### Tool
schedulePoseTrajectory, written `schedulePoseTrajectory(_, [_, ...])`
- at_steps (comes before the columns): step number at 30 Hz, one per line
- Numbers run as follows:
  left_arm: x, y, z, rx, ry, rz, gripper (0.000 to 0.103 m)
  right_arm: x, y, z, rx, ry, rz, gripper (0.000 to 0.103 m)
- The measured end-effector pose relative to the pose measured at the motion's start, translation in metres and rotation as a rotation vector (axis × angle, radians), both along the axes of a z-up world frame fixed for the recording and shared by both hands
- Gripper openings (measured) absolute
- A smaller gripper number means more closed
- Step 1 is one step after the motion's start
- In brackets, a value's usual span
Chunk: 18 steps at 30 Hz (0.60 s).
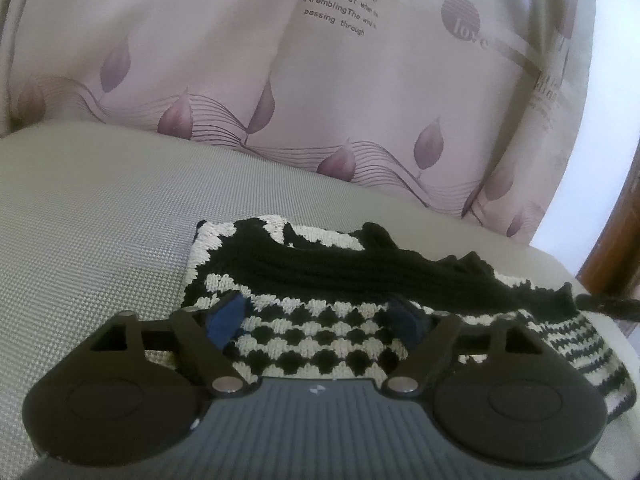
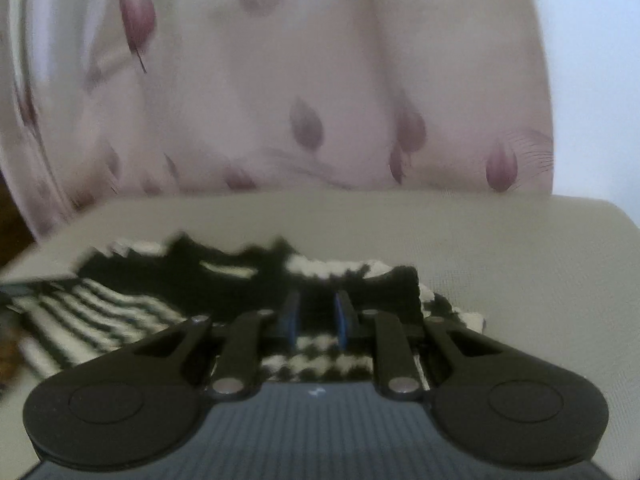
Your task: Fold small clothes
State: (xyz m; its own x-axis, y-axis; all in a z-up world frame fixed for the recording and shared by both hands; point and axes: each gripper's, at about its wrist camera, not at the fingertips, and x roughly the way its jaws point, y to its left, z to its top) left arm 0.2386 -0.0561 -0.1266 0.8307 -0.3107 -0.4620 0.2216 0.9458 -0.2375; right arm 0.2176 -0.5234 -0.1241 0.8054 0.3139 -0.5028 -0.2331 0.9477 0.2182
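Note:
A small black-and-white knit garment [image 1: 320, 264] lies on a grey woven surface [image 1: 100, 220], with a checked panel, a black ribbed band and a striped part at its right. My left gripper [image 1: 316, 308] stands wide open low over the checked panel, its blue pads [image 1: 226, 318] apart and pinching nothing. The right wrist view is blurred. It shows the same garment [image 2: 120, 312], and my right gripper [image 2: 316, 310] has its jaws close together on a raised black fold of the knit.
A pale pink curtain [image 1: 320, 80] printed with purple leaves and text hangs right behind the surface, and it also fills the back of the right wrist view [image 2: 320, 80]. Bare grey surface [image 2: 520, 260] lies right of the garment. A brown wooden edge [image 1: 616, 240] shows at far right.

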Motion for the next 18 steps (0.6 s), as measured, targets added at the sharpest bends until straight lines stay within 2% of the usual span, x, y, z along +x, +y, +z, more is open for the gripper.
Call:
schedulePoseTrajectory(3, [-0.001, -0.002, 0.000, 0.021, -0.001, 0.014, 0.091, 0.018, 0.003, -0.021, -0.098, 0.062, -0.054, 0.017])
schedulePoseTrajectory(8, [-0.001, -0.003, 0.000, 0.042, -0.002, 0.031, 0.093, -0.003, -0.026, -0.039, -0.107, 0.080, -0.186, 0.015])
schedulePoseTrajectory(10, [-0.001, -0.003, 0.000, 0.041, -0.002, 0.030, 0.094, -0.015, -0.043, -0.047, 0.018, 0.061, -0.198, 0.015])
schedulePoseTrajectory(13, [-0.001, -0.004, 0.000, 0.045, -0.001, 0.029, 0.095, -0.023, -0.033, -0.035, -0.077, 0.021, -0.233, 0.016])
schedulePoseTrajectory(15, [-0.001, -0.005, 0.000, 0.050, -0.002, 0.031, 0.096, -0.034, -0.025, -0.019, -0.095, -0.050, -0.280, 0.017])
schedulePoseTrajectory(18, [-0.001, -0.009, 0.000, 0.076, -0.002, 0.035, 0.097, -0.044, -0.004, 0.004, -0.127, -0.154, -0.196, 0.017])
